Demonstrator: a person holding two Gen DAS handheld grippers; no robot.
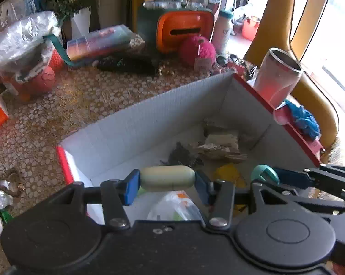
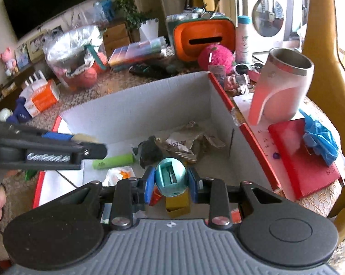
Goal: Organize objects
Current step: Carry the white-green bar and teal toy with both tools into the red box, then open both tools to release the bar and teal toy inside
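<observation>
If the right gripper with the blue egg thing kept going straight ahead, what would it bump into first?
Probably the stuff in the box. The right gripper, shut on the teal sharpener, points down into it, so it would likely meet the yellow block just below, or the crumpled wrappers beyond. Depth is hard to judge.

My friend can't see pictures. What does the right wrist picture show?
The right hand-held gripper clamps a teal egg-shaped pencil sharpener above an open white box with red edges. Inside lie crumpled wrappers and a green tube. The left hand-held gripper reaches in beside it.
</observation>
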